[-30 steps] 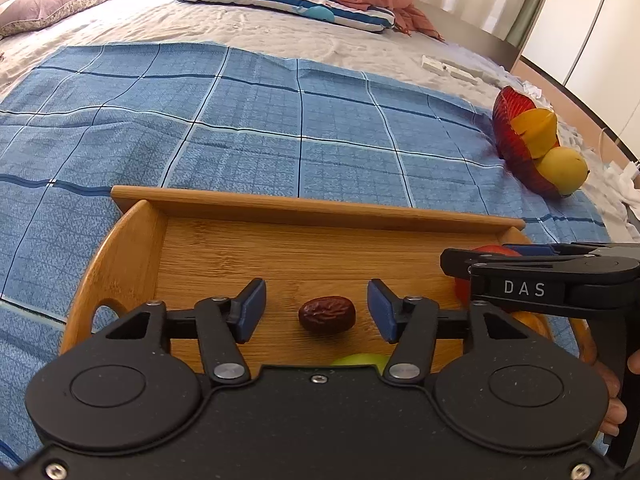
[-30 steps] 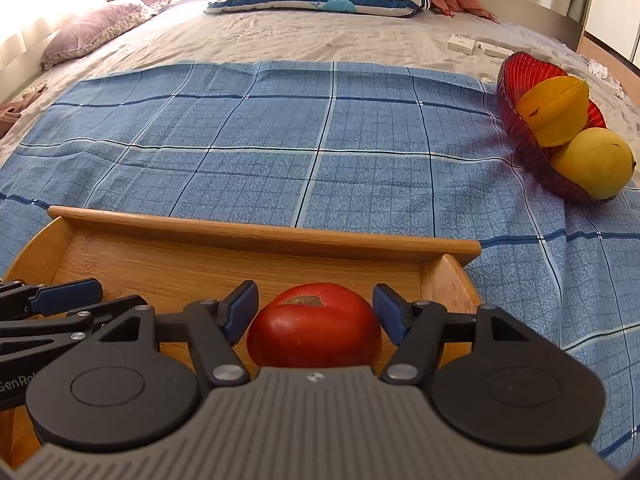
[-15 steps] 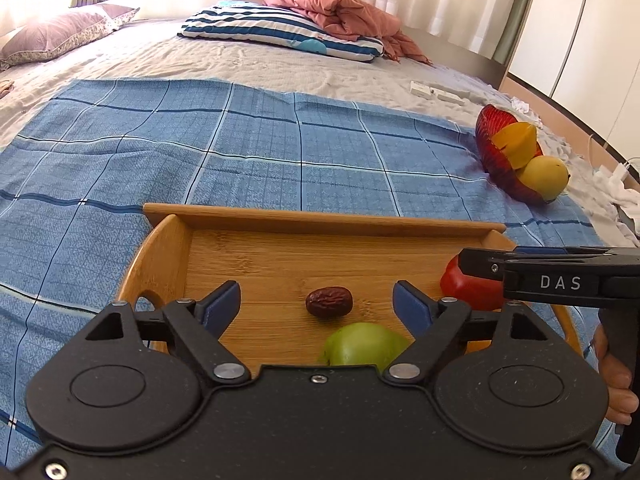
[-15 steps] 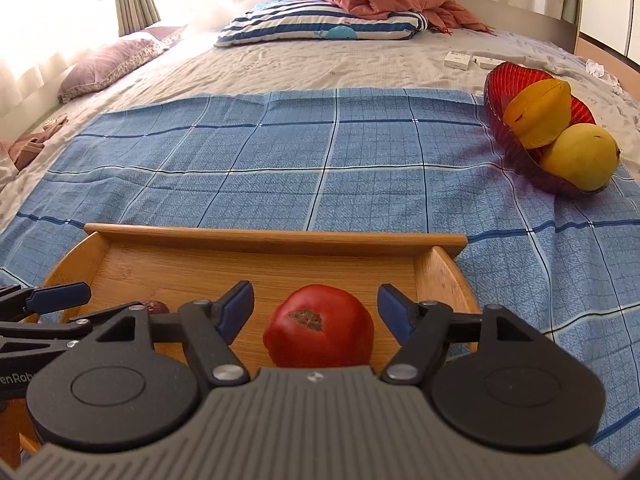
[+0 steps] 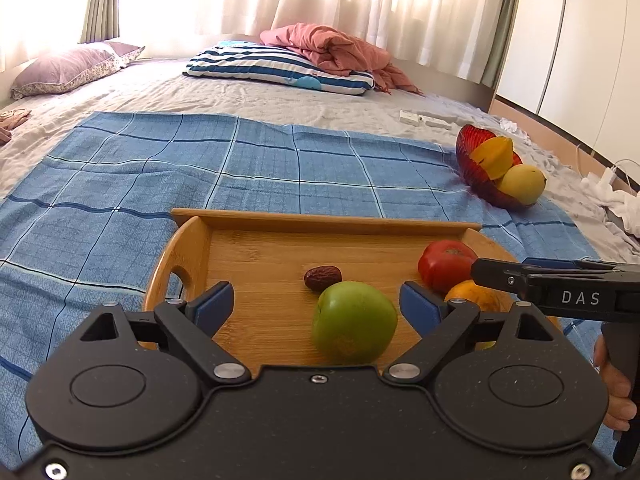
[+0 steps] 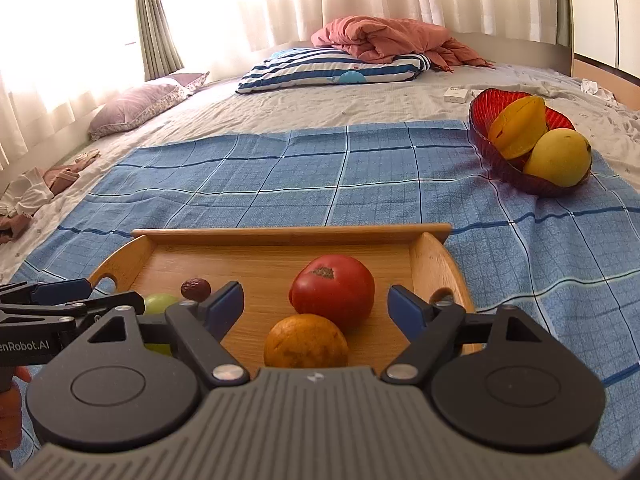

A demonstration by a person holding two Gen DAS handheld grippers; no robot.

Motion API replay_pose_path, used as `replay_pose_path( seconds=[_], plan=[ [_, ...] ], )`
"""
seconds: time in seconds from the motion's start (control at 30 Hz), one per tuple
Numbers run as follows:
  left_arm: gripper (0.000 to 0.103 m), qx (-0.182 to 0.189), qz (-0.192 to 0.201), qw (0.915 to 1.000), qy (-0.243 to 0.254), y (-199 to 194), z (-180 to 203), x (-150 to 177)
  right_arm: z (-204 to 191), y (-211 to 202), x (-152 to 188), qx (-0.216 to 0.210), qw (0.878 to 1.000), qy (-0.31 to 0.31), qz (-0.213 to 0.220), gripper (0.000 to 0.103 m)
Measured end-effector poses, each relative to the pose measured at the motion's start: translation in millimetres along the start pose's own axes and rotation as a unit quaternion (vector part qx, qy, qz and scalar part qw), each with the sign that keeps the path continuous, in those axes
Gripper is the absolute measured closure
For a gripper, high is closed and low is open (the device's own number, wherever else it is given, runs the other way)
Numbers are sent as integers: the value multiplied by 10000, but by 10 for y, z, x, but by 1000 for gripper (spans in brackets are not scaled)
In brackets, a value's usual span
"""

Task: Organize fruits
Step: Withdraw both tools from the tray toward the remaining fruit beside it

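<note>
Both my grippers, left gripper (image 5: 312, 302) and right gripper (image 6: 316, 304), have just spread apart and backed off; date (image 5: 322, 278) at twelve o'clock, tomato (image 6: 332, 292) released (both delivered, I judge) on the tray (image 5: 324, 222).

Bed (image 6: 320, 108), grey sheet. Directly on it: blue checked cloth (image 6: 360, 184), spread over the near part. Beyond the cloth: striped pillow (image 6: 332, 70), pink blanket (image 6: 384, 38) bunched on and behind it, purple pillow (image 6: 140, 104) to the cloth's far left, small white boxes (image 6: 456, 94) past its far right corner. Crumpled clothes (image 6: 36, 192) left of the cloth.
</note>
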State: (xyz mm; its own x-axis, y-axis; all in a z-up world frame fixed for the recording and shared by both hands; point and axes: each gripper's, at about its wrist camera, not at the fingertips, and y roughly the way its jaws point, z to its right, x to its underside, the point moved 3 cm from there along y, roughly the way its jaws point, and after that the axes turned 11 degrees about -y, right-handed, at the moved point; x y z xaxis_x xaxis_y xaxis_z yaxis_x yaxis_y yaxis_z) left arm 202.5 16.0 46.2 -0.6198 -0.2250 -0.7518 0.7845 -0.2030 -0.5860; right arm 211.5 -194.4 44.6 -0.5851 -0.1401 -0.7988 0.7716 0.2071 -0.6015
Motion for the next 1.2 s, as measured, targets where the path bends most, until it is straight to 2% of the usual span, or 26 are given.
replay_pose_path(
  seconds=[0.3, 0.47, 0.7, 1.1, 1.2],
  plan=[
    [10, 131, 254, 9995, 107, -369, 55, 244, -157, -325, 224, 74, 9983, -251, 523, 12],
    [9, 12, 503, 9986, 175, -535, 19, 354, -239, -486, 318, 106, 9963, -391, 752, 7],
    [8, -94, 557, 9984, 59, -676, -96, 531, -359, -640, 487, 203, 9926, -669, 995, 2],
    [5, -289, 804, 9961, 224, -830, -236, 833, -524, -889, 900, 236, 9855, -796, 1479, 0],
    [1, -353, 892, 9948, 339, -864, -256, 909, -553, -936, 997, 192, 9843, -770, 1577, 0]
  ],
)
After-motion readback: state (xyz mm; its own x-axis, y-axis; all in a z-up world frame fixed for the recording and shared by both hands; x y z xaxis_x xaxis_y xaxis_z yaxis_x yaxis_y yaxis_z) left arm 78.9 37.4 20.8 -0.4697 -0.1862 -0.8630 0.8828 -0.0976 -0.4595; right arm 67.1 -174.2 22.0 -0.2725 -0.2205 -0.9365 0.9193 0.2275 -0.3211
